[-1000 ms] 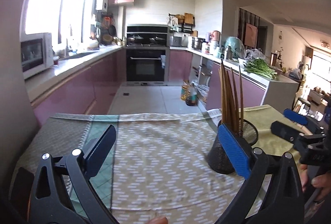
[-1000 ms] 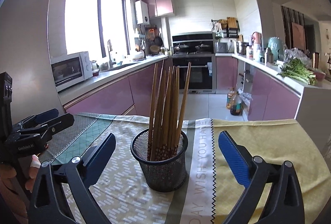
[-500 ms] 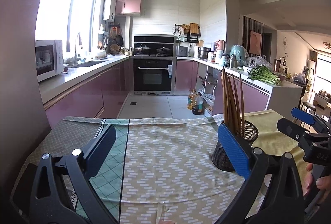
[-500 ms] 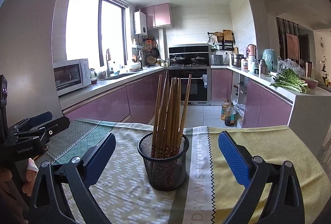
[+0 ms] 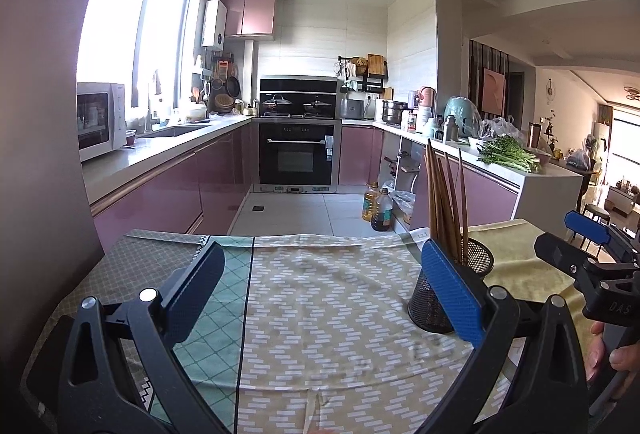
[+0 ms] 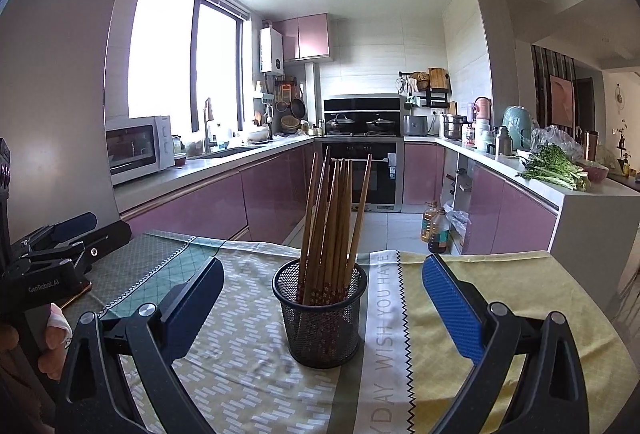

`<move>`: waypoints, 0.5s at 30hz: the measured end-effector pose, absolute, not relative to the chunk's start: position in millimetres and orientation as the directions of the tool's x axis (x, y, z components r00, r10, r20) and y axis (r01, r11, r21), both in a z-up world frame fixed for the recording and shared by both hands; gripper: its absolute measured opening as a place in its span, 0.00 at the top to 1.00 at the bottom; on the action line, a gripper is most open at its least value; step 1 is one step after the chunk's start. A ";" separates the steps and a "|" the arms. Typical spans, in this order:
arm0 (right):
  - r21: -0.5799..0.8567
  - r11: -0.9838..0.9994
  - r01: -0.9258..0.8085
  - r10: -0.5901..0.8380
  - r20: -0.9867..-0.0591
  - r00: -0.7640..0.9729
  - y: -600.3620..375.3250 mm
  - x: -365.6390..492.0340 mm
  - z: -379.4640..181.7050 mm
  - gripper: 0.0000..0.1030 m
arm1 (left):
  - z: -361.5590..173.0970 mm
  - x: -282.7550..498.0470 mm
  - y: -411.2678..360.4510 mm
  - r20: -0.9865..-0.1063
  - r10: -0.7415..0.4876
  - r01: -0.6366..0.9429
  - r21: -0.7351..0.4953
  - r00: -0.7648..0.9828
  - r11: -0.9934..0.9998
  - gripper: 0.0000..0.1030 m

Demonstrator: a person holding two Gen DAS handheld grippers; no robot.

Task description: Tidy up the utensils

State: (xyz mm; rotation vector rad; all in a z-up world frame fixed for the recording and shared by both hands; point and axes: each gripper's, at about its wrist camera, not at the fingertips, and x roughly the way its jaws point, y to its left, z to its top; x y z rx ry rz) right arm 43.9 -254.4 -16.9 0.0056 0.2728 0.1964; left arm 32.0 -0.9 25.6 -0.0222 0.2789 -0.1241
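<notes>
1. The mesh cup [image 6: 320,318] stands upright on the cloth [image 6: 500,290], with a bundle of chopsticks [image 6: 334,218] fanned out in it, tips up.
2. The right gripper [image 6: 320,298] hovers just short of the cup, jaws spread wide to either side of it, holding nothing.
3. The left gripper [image 5: 320,290] hangs over bare cloth to the cup's left, equally wide and empty.
4. No loose utensils show on the cloth, so the sorting looks all but done.
5. If the cup is to be shifted, I'd close low on the mesh wall, not the sticks, since they lean loosely and would scatter.
6. Keep it vertical and move slowly; the cloth may ruck underneath.
</notes>
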 end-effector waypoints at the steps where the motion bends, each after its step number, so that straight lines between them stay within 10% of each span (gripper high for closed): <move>1: 0.030 0.981 -0.190 0.191 -0.266 0.945 -253.8 43.0 -17.1 0.07 | 26.0 30.9 -0.9 -0.270 -0.125 0.119 -0.038 0.955 0.992 0.06; 15: 0.004 0.986 -0.166 0.162 -0.239 0.958 -249.5 35.0 -14.2 0.07 | 26.8 24.7 0.0 -0.258 -0.122 0.117 -0.038 0.958 0.992 0.06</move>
